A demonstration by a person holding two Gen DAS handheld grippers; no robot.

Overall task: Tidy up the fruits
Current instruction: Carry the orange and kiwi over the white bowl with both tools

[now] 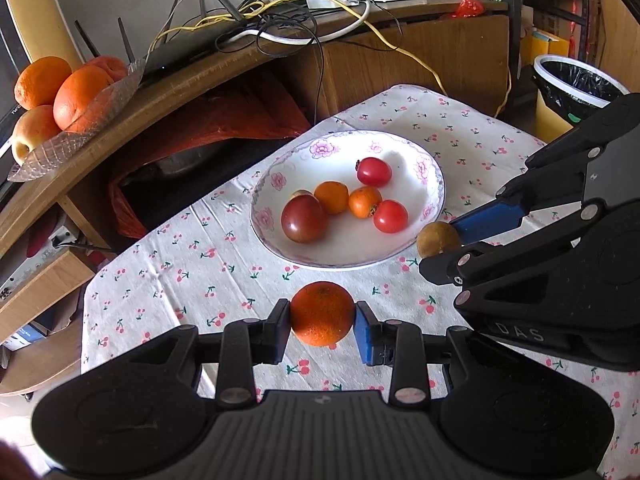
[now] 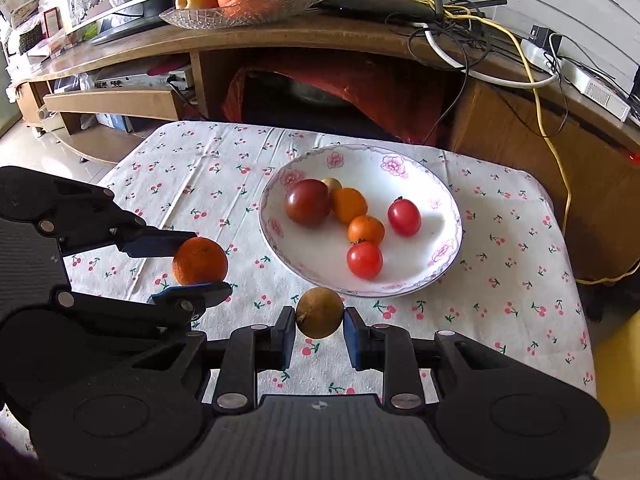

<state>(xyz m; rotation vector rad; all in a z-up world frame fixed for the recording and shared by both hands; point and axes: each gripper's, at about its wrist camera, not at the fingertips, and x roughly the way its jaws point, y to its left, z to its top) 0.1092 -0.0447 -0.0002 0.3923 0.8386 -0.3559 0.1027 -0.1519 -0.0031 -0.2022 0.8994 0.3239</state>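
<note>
My left gripper (image 1: 322, 326) is shut on a small orange (image 1: 322, 314), held above the cherry-print tablecloth in front of a flowered white bowl (image 1: 434, 178). The right wrist view shows that orange (image 2: 200, 261) at the left. My right gripper (image 2: 319, 334) is shut on a small brown round fruit (image 2: 319, 312), just off the bowl's (image 2: 454, 236) near rim; in the left wrist view the brown fruit (image 1: 438, 239) is at the right. In the bowl lie a dark red tomato (image 1: 304, 219), two small oranges (image 1: 332, 197) and two red cherry tomatoes (image 1: 390, 216).
A glass dish (image 1: 76, 136) with large oranges and an apple stands on the wooden shelf behind the table. Tangled cables (image 1: 280, 24) and a router lie further along it. A lined waste bin (image 1: 576, 88) stands past the table's far right corner.
</note>
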